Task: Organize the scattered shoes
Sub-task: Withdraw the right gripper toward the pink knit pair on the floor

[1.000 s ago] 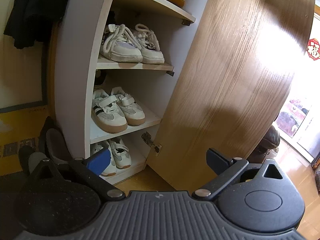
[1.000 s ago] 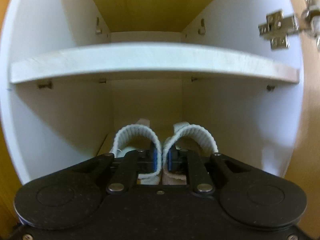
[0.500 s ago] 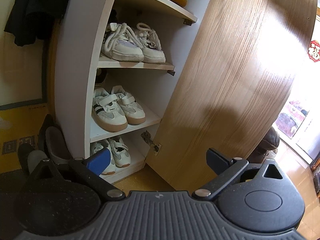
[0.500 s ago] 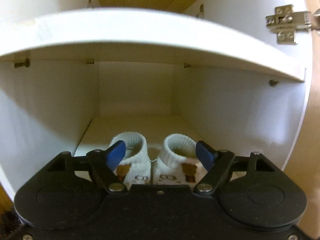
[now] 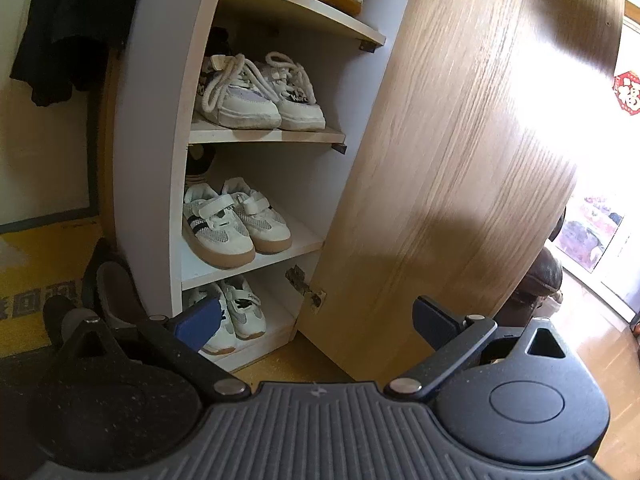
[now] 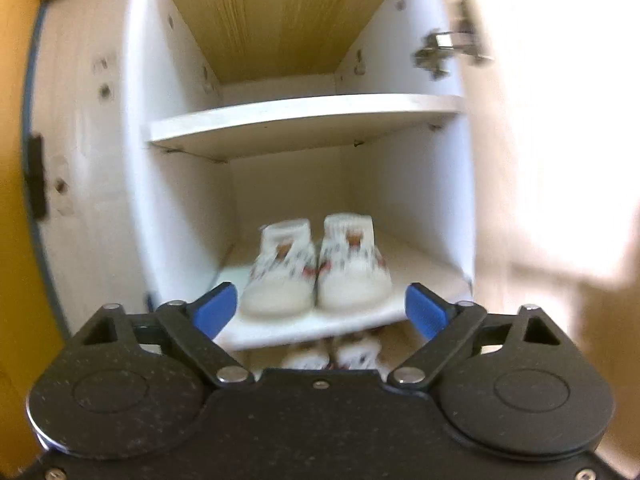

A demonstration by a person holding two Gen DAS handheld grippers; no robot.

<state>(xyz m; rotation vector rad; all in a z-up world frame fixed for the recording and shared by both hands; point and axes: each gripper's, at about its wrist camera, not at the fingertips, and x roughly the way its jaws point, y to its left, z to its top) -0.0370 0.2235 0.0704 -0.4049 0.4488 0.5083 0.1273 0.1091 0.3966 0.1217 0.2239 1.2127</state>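
My right tool (image 6: 318, 304) has just been opening and now gapes wide and empty before a patterned pair (image 6: 316, 268) standing side by side on a cabinet shelf (image 6: 304, 330). My left tool (image 5: 316, 316) is also wide and empty, facing the cabinet (image 5: 152, 152), whose shelves hold neat pairs. Dark shoes (image 5: 100, 292) on the floor look left to sort.
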